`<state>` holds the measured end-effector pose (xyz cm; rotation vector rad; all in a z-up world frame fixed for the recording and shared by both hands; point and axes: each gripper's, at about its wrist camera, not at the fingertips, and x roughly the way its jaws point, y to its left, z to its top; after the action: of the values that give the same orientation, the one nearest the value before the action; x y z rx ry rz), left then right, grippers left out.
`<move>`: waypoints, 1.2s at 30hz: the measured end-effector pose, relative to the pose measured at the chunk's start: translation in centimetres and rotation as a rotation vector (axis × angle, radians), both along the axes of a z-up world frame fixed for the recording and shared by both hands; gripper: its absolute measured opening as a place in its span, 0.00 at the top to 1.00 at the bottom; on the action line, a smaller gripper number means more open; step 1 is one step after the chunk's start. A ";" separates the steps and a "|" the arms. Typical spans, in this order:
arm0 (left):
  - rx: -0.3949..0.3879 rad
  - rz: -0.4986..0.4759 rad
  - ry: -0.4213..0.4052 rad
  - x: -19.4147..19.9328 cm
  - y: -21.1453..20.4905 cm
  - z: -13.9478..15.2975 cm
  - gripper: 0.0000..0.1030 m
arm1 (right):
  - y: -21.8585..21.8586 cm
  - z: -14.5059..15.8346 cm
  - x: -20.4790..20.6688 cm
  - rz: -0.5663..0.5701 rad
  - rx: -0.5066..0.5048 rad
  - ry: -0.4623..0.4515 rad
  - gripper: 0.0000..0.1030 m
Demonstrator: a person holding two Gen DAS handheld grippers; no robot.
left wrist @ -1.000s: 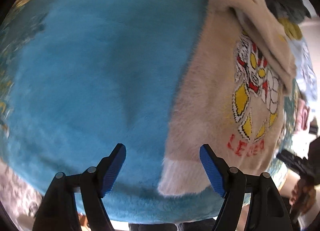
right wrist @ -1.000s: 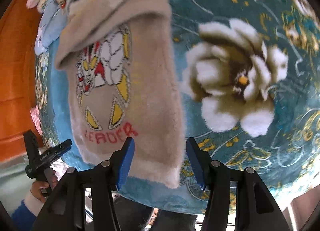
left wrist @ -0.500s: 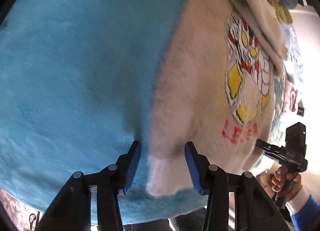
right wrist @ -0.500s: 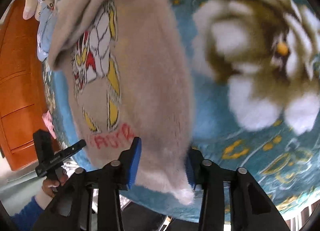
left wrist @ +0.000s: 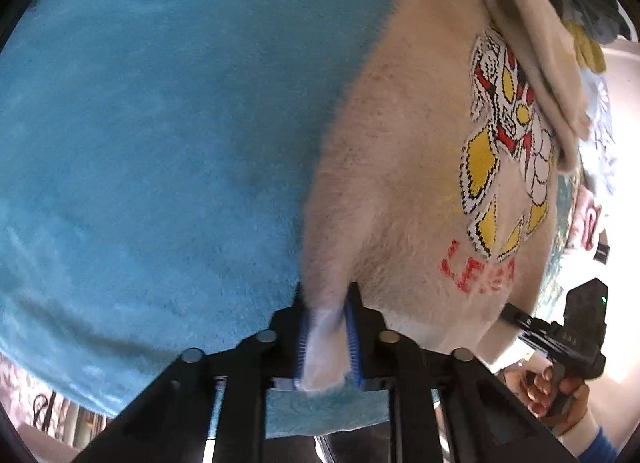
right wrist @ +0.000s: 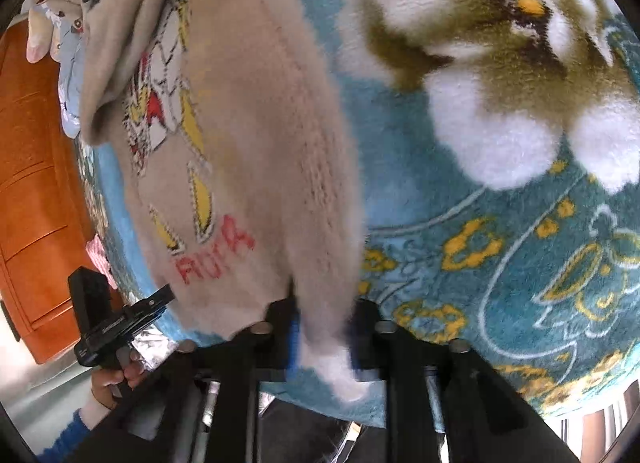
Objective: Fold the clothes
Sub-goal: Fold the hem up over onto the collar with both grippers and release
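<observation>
One beige sweater (left wrist: 404, 167) lies flat on one turquoise fleece blanket (left wrist: 152, 135), and two grippers grasp its near hem, one at each corner. In the left wrist view the blanket fills the left side as plain blue pile. The sweater takes the right side, its near left corner drawn up into a white-edged ridge. The left gripper (left wrist: 326, 337) is clenched on that corner: its jaws have just been closing and the two blue pads now press the white hem from both sides. Right of it the sweater's front shows one cartoon print in yellow, red and white above a row of red letters. One sleeve is folded across the far part of the chest. At the far right edge the right gripper (left wrist: 516, 317) reaches in, carried by one hand (left wrist: 556, 393) with a blue cuff.

In the right wrist view an orange cabinet (right wrist: 32, 191) stands at the left, with a small heap of other clothes (right wrist: 60, 39) at the far left of the blanket. The right gripper (right wrist: 322, 337) has just been closing too and now pinches the sweater's near right corner. To the right the blanket shows one large white and brown flower (right wrist: 500, 75) and yellow scrollwork.
</observation>
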<state>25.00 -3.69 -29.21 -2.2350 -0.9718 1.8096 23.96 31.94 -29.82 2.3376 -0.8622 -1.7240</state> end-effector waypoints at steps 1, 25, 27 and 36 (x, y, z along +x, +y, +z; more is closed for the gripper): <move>-0.005 0.007 -0.001 0.0 0.0 0.3 0.89 | 0.0 0.2 0.1 0.000 0.003 0.004 0.88; 0.148 0.187 0.113 -0.3 -4.4 12.0 0.91 | 1.1 13.3 -3.4 -0.032 -0.169 0.199 0.91; 0.149 0.218 0.154 -2.0 -5.5 12.4 0.91 | 0.6 14.3 -6.7 -0.054 -0.184 0.249 0.91; 0.150 0.327 0.146 -11.2 -7.3 11.7 0.90 | -0.8 13.6 -14.4 -0.178 -0.181 0.225 0.91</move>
<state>13.79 -10.94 -17.49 -1.9152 -1.4576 1.9142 9.54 31.16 -16.26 1.9601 -1.1586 -1.8428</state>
